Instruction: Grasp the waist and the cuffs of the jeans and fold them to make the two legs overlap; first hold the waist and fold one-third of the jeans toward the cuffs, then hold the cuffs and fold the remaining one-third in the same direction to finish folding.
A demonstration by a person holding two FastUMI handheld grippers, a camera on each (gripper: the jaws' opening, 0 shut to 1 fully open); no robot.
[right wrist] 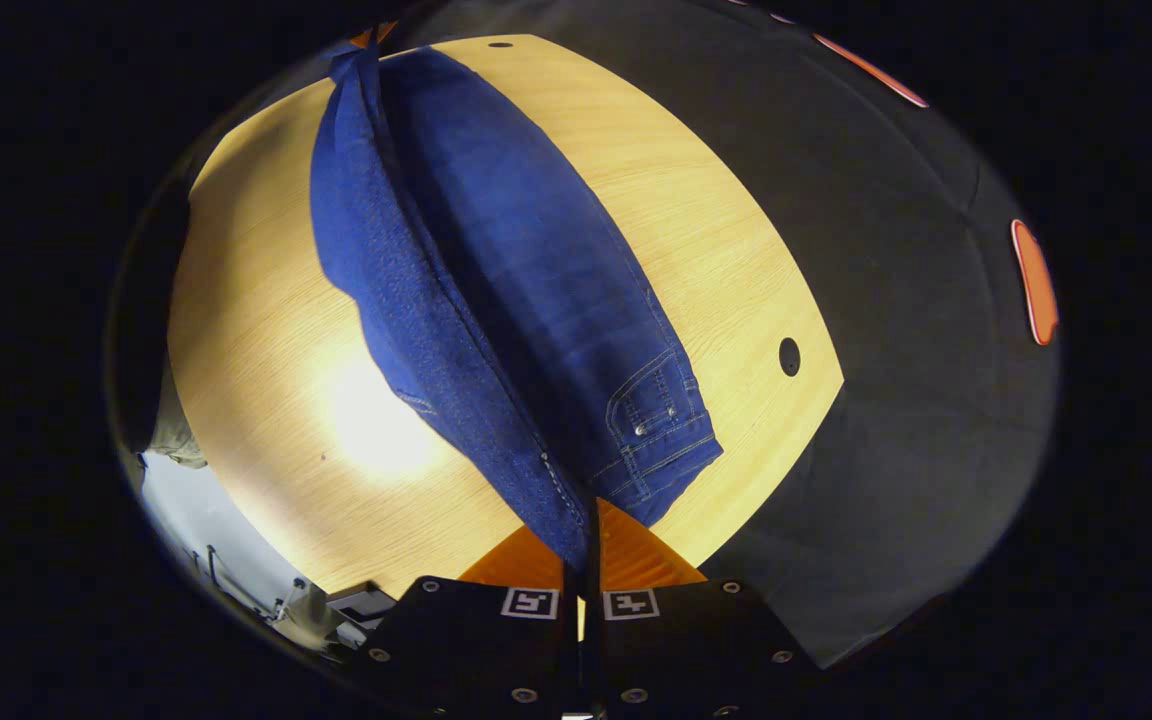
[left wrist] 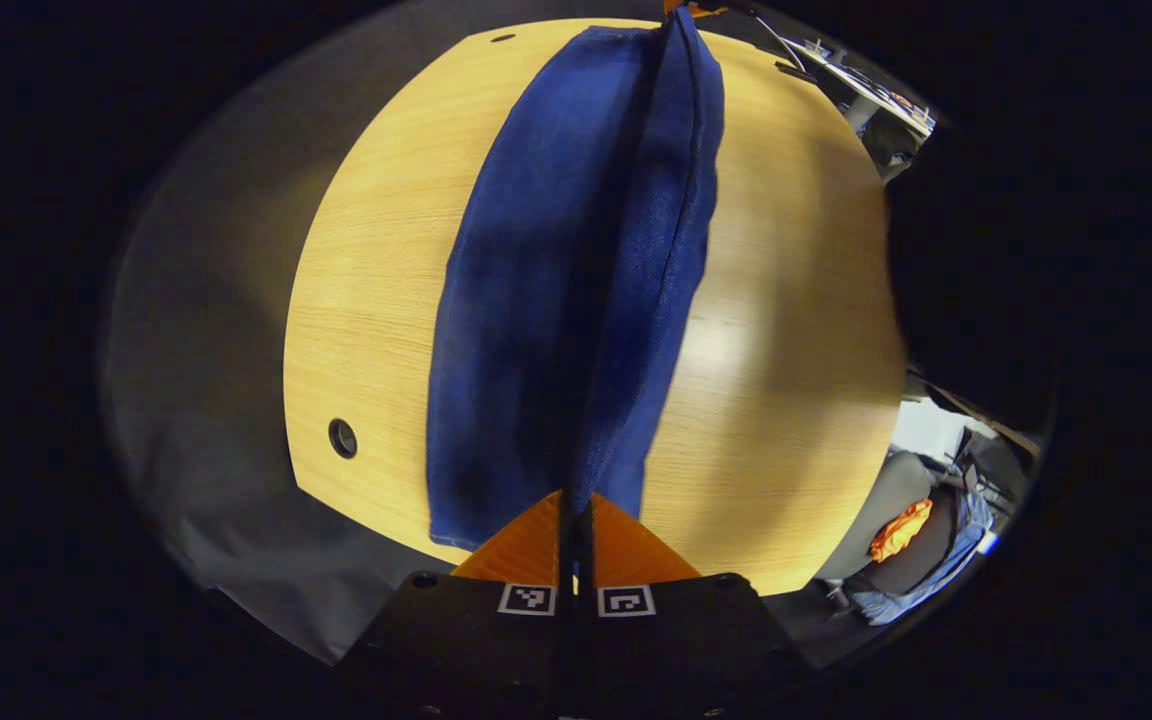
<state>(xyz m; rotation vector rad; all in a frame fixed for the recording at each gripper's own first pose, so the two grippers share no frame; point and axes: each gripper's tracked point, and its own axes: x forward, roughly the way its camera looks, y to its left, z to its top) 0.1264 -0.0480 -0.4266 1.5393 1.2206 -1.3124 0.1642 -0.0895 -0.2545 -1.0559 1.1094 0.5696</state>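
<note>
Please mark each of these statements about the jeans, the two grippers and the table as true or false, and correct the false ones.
1. The left gripper is shut on the jeans. True.
2. The right gripper hangs open, away from the denim. False: it is shut on the jeans, at the end with the pocket.
3. The jeans lie in a heap on the floor. False: they are stretched out over the wooden table, one layer lifted.
4. The table has a round hole near its edge. True.
5. The jeans are black. False: they are blue.
</note>
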